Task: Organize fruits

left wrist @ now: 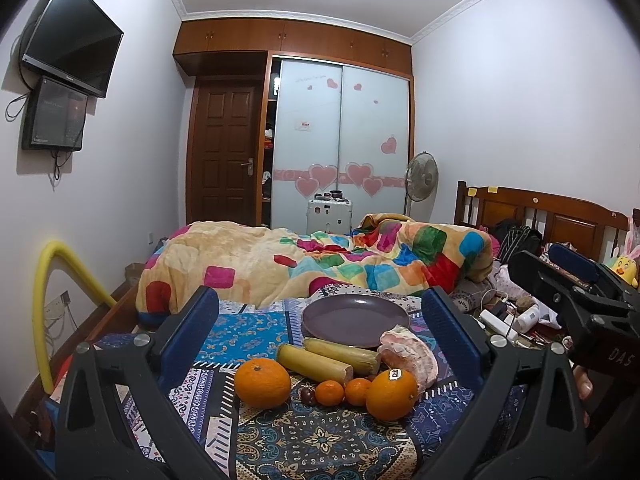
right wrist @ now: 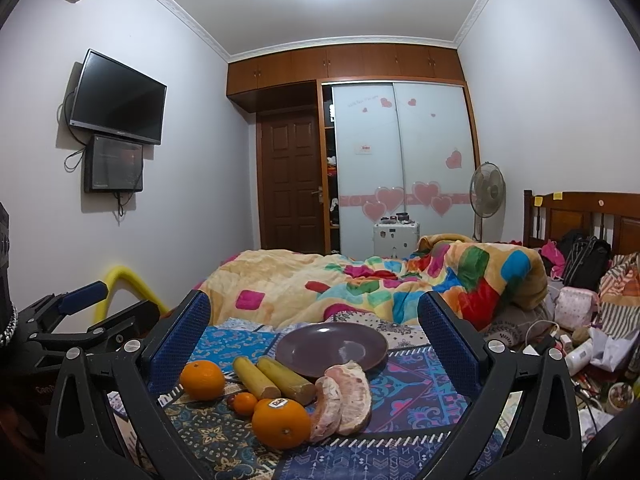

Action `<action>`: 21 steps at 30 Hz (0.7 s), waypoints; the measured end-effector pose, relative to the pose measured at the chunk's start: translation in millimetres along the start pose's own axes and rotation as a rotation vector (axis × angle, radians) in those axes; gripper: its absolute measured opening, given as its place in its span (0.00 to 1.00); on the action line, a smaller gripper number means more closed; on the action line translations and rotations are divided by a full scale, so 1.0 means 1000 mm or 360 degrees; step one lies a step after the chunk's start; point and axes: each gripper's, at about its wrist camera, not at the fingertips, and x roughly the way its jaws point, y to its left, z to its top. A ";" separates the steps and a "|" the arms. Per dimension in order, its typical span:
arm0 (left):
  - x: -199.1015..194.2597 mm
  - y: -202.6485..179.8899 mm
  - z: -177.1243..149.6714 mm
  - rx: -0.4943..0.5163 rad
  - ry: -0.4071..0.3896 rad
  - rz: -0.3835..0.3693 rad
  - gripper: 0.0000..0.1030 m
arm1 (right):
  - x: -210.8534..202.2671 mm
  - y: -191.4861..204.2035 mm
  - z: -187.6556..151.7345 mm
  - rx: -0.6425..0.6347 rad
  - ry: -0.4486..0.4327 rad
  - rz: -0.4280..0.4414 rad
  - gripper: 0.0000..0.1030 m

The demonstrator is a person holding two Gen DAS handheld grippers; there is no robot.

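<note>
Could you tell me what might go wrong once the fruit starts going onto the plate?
1. The oranges are round and sit on a soft patterned cloth over bedding, so a nudge may roll them away.
2. The plate is shallow and rests on that same soft surface; it could tilt under load.
3. The peeled pomelo pieces look soft, and a hard squeeze might crush them.

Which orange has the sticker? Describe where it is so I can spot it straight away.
Start at the purple plate on the patterned cloth. In front of it lies a row of fruit; the stickered orange is at the right end, beside the peeled pomelo. Unlike the other big orange at the left end, it carries a small label on top.
</note>
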 end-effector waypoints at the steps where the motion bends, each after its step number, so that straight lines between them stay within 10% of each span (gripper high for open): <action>1: 0.000 0.000 0.000 -0.0001 -0.0001 0.0001 1.00 | 0.000 0.001 0.000 0.0001 0.0002 0.0001 1.00; 21: 0.001 -0.001 0.000 0.0006 0.0004 -0.0010 1.00 | -0.002 -0.004 0.001 0.0008 0.0002 0.0007 1.00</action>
